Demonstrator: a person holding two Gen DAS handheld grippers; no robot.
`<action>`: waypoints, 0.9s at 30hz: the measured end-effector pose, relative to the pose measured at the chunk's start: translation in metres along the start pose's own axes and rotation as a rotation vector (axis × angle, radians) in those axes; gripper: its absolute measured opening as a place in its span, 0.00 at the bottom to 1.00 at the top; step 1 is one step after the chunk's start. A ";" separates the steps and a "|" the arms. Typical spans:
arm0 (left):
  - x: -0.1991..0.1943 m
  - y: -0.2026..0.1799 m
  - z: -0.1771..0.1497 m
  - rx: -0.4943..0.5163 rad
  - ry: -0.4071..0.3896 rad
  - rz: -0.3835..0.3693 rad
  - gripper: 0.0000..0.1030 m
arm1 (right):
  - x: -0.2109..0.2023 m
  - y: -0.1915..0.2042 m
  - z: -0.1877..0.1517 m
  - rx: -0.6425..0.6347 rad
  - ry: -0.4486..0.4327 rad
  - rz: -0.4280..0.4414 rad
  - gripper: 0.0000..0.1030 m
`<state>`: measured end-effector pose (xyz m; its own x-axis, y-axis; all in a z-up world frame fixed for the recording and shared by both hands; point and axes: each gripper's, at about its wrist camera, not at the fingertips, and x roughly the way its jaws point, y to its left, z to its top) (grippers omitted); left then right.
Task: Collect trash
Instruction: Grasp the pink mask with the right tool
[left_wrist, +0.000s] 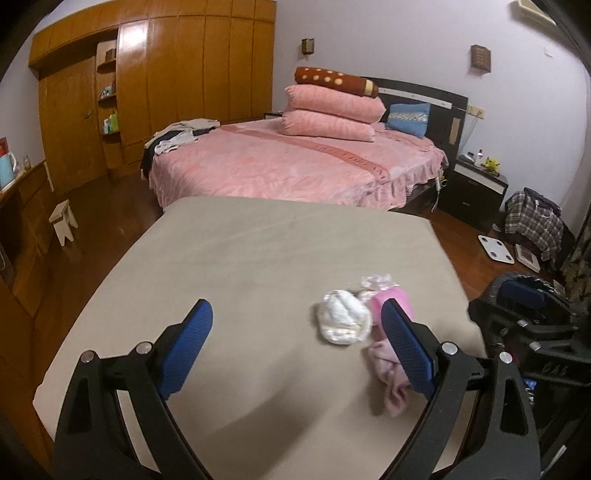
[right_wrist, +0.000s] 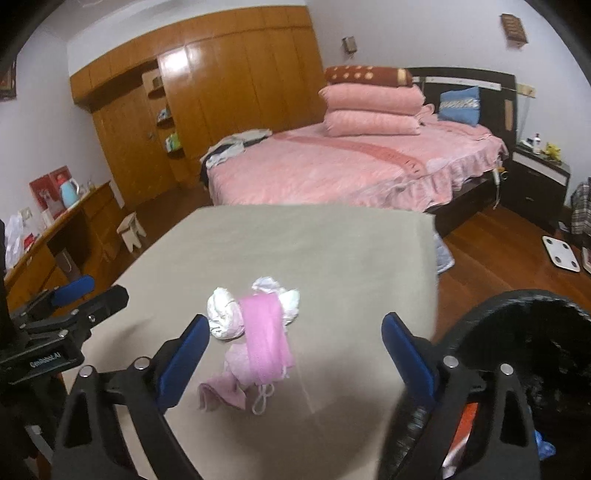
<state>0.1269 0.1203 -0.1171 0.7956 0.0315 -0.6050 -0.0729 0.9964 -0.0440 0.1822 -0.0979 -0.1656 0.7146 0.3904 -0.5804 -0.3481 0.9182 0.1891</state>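
Bedroom: pink bed (left_wrist: 295, 166) behind, wooden wardrobe (left_wrist: 177, 74) on far wall. In front, table with beige cloth (left_wrist: 258, 258) holding the trash. Black bin (right_wrist: 517, 332) sits low at the table's right edge, mouth open, some litter already inside.

Trash is one small cluster on the cloth near the right-front part: pink face mask (right_wrist: 264, 339) lying over crumpled white tissue (right_wrist: 223, 315), more white tissue (right_wrist: 286, 301) behind it, a pink cloth scrap (right_wrist: 221, 391) in front. All touching or overlapping.

Right gripper (right_wrist: 295, 360) spread wide, empty, straddling the mask pile. Left gripper (left_wrist: 297, 354) also wide, empty, tissue ball (left_wrist: 343, 321) between its fingers, toward the right one.

Risks: pieces are loose and stacked, so a pinch on the mask likely leaves tissue behind or drags it off the edge. Closing too low could snag the cloth and pull it. Both claws aimed at the same pile, so collision possible. Mask ear loop (right_wrist: 263, 400) may catch a finger.
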 end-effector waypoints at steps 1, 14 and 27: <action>0.005 0.003 0.000 -0.004 0.007 0.001 0.87 | 0.006 0.002 -0.001 -0.002 0.011 0.002 0.86; 0.043 0.013 -0.008 -0.025 0.058 0.005 0.87 | 0.071 0.011 -0.014 -0.004 0.153 0.065 0.60; 0.058 0.006 -0.008 -0.030 0.080 -0.029 0.84 | 0.058 0.003 -0.006 -0.001 0.152 0.128 0.21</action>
<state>0.1679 0.1270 -0.1593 0.7469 -0.0054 -0.6649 -0.0690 0.9939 -0.0856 0.2188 -0.0725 -0.2037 0.5652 0.4890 -0.6644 -0.4307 0.8618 0.2679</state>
